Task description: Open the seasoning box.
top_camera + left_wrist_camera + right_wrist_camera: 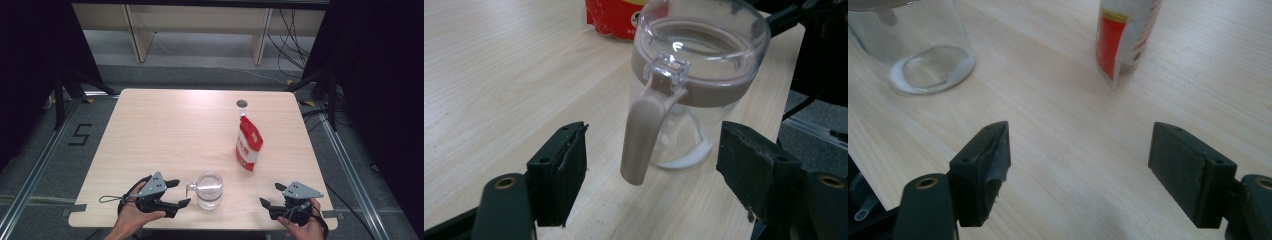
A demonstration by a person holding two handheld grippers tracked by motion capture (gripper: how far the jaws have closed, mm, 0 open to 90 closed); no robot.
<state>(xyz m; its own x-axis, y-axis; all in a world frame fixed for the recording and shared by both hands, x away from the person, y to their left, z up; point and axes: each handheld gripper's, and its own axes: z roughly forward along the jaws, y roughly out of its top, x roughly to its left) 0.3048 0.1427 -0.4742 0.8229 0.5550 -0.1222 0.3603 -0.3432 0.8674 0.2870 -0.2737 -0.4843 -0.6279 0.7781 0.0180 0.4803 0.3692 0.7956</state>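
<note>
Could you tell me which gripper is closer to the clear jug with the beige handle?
The left gripper. Its open jaws flank the jug's handle without touching. The right gripper, also open, sits farther off on the jug's other side.

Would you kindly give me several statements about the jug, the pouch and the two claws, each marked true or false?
1. The clear jug stands upright on the table. True.
2. The left claw is clamped on the jug's handle. False: its jaws stand open, with the handle between them, untouched.
3. The red pouch lies flat. False: it stands upright.
4. The right claw is open and holds nothing. True.
5. The jug has a lid on. True.
</note>
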